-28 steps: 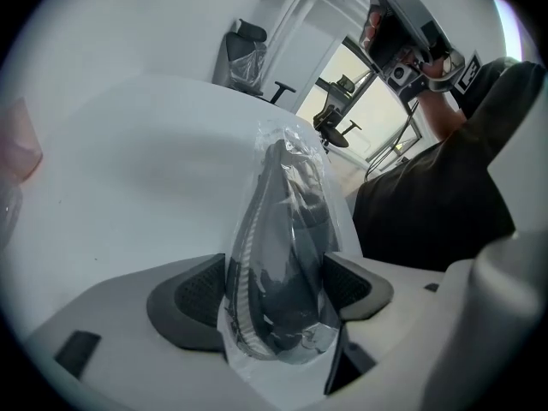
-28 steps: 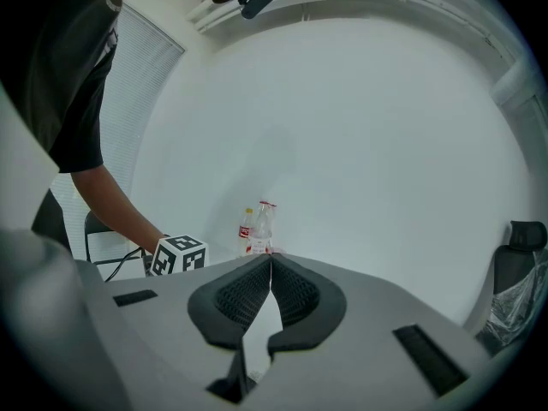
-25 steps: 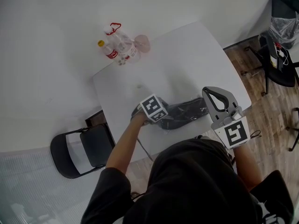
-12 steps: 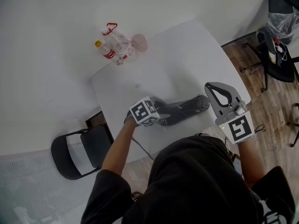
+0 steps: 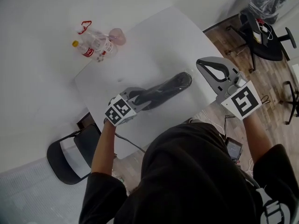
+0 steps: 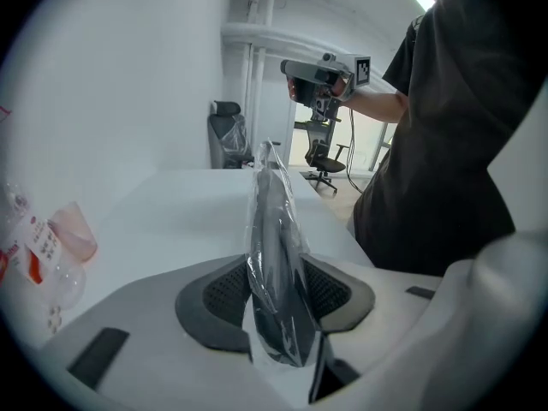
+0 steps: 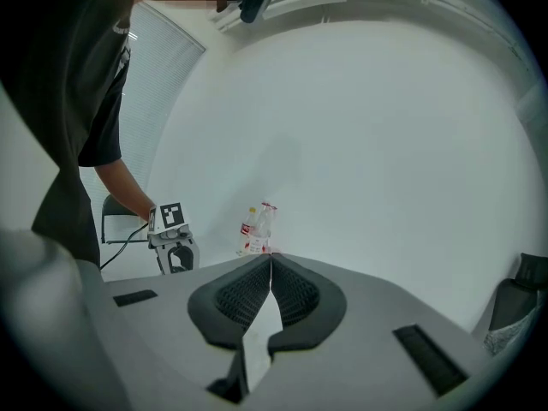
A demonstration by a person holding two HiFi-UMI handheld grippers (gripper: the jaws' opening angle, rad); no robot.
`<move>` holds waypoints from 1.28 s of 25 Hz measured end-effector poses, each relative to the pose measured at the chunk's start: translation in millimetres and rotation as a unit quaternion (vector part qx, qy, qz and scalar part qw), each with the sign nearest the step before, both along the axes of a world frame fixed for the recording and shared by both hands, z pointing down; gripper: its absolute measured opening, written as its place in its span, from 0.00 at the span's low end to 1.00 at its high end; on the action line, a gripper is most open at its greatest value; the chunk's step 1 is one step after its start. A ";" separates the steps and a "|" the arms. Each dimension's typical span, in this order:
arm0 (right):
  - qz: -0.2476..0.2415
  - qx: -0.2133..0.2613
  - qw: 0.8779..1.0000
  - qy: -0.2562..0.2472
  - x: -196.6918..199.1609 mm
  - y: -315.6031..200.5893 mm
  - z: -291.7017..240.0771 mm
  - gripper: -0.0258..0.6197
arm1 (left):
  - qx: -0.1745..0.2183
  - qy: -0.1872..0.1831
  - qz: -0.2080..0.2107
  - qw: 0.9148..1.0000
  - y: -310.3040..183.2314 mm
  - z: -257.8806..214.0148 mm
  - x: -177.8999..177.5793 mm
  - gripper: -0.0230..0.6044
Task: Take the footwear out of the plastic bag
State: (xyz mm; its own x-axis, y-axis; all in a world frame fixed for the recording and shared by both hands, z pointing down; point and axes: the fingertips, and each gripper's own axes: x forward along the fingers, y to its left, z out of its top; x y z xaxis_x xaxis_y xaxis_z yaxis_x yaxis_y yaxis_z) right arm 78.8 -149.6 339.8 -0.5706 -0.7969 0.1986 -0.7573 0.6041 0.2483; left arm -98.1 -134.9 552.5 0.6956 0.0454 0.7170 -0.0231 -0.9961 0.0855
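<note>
A dark shoe in a clear plastic bag (image 5: 161, 90) lies across the white table (image 5: 154, 41). My left gripper (image 5: 135, 98) is at the bag's near-left end. Its jaws are closing, and in the left gripper view the pads press both sides of the bagged shoe (image 6: 274, 247), which stands on edge between them and points away from the left gripper (image 6: 276, 296). My right gripper (image 5: 202, 64) hovers above the table's right edge, shut and holding nothing. In its own view the right gripper (image 7: 270, 285) has its pads together.
Plastic bottles (image 5: 91, 45) and a pink cup (image 5: 117, 35) stand at the table's far-left corner. A black folding chair (image 5: 70, 153) is on the floor at the near left. Office chairs (image 5: 264, 36) stand on the wooden floor at the right.
My left gripper has slid along to the bag's near-left end and closed onto it. The right gripper has stayed raised and shut, drifting a little upward in the head view.
</note>
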 end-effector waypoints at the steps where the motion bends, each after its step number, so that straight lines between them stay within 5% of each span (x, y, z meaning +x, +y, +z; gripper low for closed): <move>1: 0.000 -0.002 1.000 -0.003 2.7 -0.8 -3.4 0.07 | 0.006 0.011 -0.003 1.000 -1.7 -4.4 -1.3 0.33; 10: -0.050 -0.047 0.998 0.005 9.5 3.0 -26.9 0.07 | 0.072 0.091 -0.023 0.993 -5.4 -70.5 -10.6 0.33; 19: -0.118 -0.112 0.986 0.020 -13.5 6.8 -43.4 0.07 | 0.173 0.135 -0.027 0.975 -0.1 -145.1 -34.6 0.33; 32: -0.169 -0.116 0.977 0.055 -32.6 7.8 -51.2 0.07 | 0.223 0.182 -0.021 0.958 12.3 -191.3 -42.7 0.33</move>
